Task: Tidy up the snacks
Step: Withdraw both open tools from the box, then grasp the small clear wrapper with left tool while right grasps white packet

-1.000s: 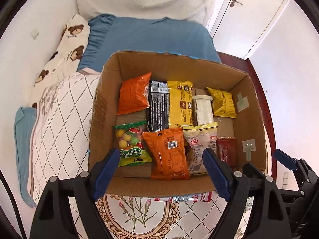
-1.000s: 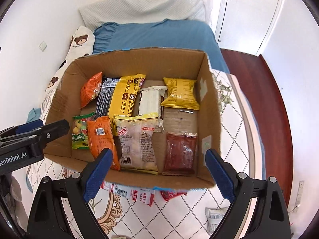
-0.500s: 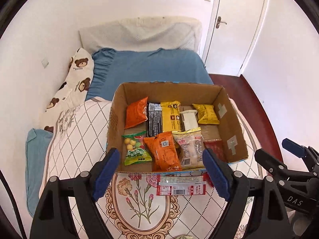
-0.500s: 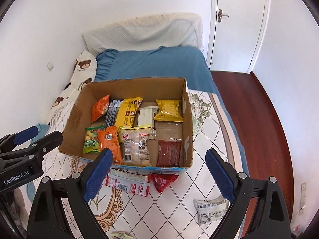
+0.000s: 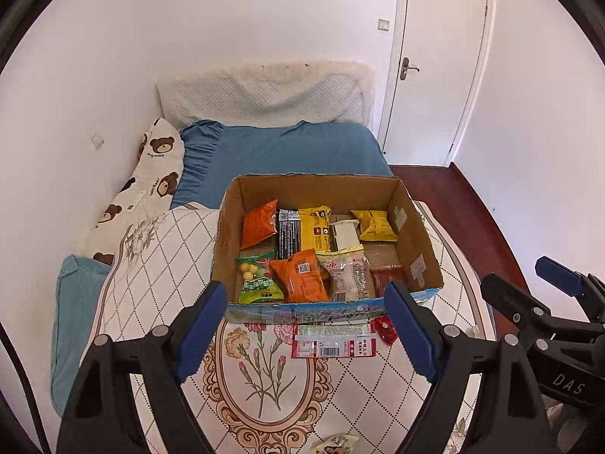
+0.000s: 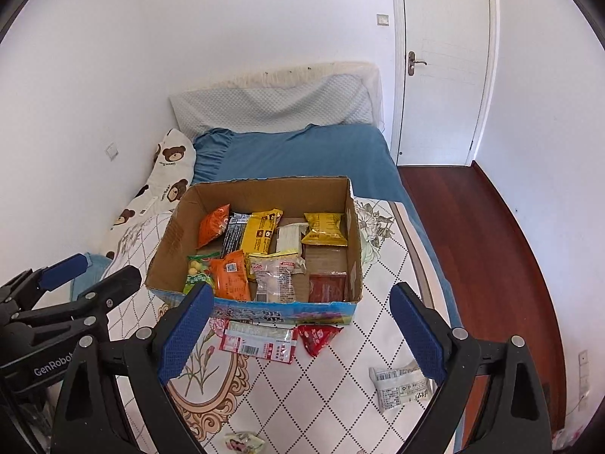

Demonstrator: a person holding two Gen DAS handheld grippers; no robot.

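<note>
— What's around, biggest first?

— I list: bed [image 5: 287, 151] with blue sheet, white door [image 6: 446, 75] behind it, patterned quilt [image 5: 159, 265] in front. On the quilt, the cardboard box [image 5: 416, 249], open top, holding packets: orange bag [image 5: 259, 223], yellow pack [image 5: 314, 227], gold pouch [image 5: 374, 225], green candy bag [image 5: 259, 278], clear bun wrapper [image 5: 346, 274], dark red sachet [image 6: 327, 285].

— And outside the box?

— A red-and-white flat packet [image 6: 259, 342] touching the box's near wall, a red pouch [image 6: 317, 336] just beside it, a white wrapper [image 6: 401, 386] well apart to the right, a small pale packet [image 6: 244, 442] at the near edge.

— The grippers?

— My left gripper [image 5: 306, 335] hovers before the box, jaws spread, nothing between them. My right gripper [image 6: 298, 336], same: jaws wide, empty.

— Anything blocked?

— The blue fingers [image 6: 185, 333] cover the box's near corners. The white wrapper is partly behind the right finger. The pale packet is cut off below; its print I cannot read.
</note>
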